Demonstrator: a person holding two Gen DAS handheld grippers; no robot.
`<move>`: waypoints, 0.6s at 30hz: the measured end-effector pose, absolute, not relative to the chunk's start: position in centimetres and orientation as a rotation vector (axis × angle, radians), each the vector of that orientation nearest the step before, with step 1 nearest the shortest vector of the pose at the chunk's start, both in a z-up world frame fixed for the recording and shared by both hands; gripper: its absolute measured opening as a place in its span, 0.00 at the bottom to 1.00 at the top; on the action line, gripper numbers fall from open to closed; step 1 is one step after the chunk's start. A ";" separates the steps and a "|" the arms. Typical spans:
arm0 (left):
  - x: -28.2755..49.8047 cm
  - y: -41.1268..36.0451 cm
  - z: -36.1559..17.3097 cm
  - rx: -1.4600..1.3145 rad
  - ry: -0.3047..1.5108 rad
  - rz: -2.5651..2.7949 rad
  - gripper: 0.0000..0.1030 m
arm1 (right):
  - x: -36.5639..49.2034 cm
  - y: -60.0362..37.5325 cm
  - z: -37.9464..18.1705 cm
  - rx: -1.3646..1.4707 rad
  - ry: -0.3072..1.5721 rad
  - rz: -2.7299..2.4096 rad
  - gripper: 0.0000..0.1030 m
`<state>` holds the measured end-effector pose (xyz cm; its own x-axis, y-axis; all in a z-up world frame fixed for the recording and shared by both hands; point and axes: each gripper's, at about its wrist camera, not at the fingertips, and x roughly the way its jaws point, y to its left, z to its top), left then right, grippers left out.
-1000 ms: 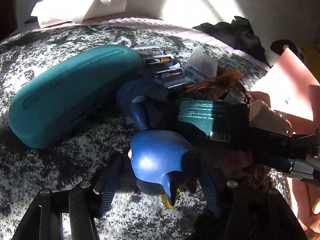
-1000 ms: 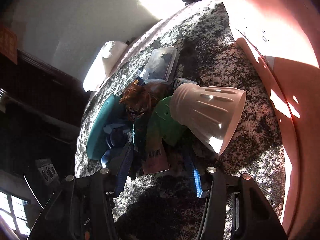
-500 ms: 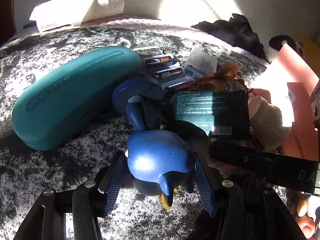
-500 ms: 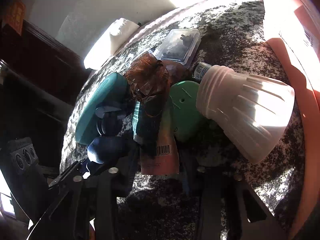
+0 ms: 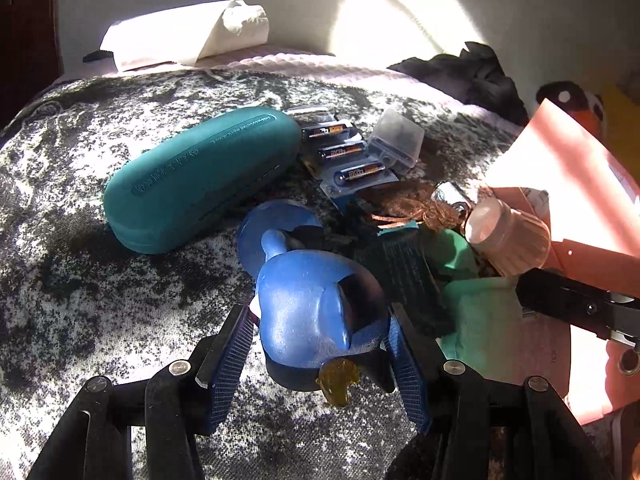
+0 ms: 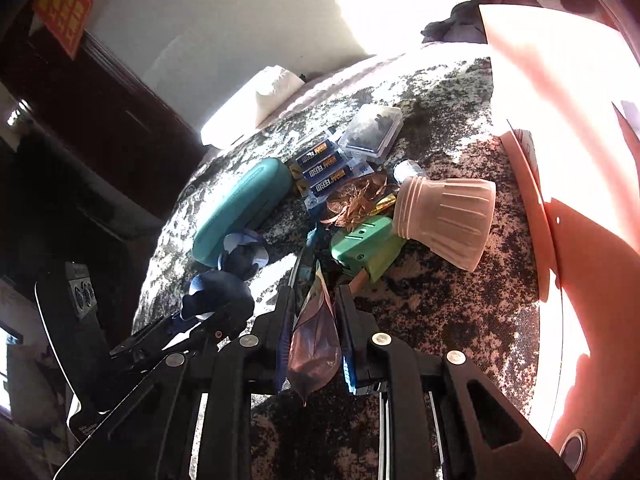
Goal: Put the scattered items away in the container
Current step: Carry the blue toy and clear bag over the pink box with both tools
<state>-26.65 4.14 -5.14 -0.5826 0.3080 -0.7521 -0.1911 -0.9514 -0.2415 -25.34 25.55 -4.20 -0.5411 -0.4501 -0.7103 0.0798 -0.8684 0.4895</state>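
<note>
Left hand-held gripper (image 5: 320,344) low, clamping blue toy (image 5: 312,312); right hand-held gripper (image 6: 314,320) pinching foil packet (image 6: 314,344)

Bed (image 5: 100,168) w/ mottled grey-black cover, pale pink quilted edge at far side. Plain light wall (image 5: 320,0) behind, hard sun patches across it & the cover, deep shadows elsewhere. Dark wood furniture (image 6: 100,128) on the left; red-yellow paper sign (image 6: 62,10) hangs above it. Bright window (image 6: 6,364) low at left edge.
</note>
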 end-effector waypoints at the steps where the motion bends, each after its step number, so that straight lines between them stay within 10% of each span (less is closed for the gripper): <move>1: -26.2 4.1 -4.7 -1.250 -0.188 2.568 0.55 | -24.8 25.2 -3.6 1.280 -0.575 -2.448 0.19; 18: -17.4 2.1 1.9 -1.110 -0.278 2.604 0.55 | -16.8 22.9 5.1 1.017 -0.464 -2.474 0.18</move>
<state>-17.41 2.06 1.92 -0.6584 0.3425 -0.6702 -0.1934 -0.9375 -0.2892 -16.79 22.94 5.13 -0.6423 -0.4997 -0.5811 0.2551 -0.8544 0.4527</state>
